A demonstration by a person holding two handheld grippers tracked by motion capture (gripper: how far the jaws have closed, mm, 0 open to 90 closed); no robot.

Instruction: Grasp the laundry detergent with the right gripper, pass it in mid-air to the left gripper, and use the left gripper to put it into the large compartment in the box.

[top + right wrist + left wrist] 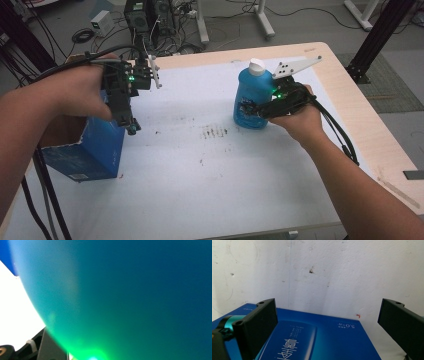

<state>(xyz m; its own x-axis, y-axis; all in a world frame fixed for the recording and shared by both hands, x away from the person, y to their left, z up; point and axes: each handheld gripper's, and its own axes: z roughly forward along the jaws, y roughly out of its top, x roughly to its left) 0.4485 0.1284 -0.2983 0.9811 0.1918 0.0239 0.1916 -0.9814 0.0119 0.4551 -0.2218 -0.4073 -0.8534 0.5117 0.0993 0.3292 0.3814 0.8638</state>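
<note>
Blue bottle [252, 100] stands upright on the white table sheet [210, 165], seemingly pinched by my right gripper [248, 108], whose own view blurs it, while my left gripper [131, 127] hangs spread above the blue box [324, 340].

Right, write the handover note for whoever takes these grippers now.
Right gripper: fingers closed around the bottle, which stands upright on the white mat, cap on.
Left gripper: open, holding nothing, hanging over the blue box at the table's left edge.
Done: bottle gripped.
Left: probably carry the bottle to the box and put it in; the box top looks open in the high view. Steady the box with the left if needed.
</note>
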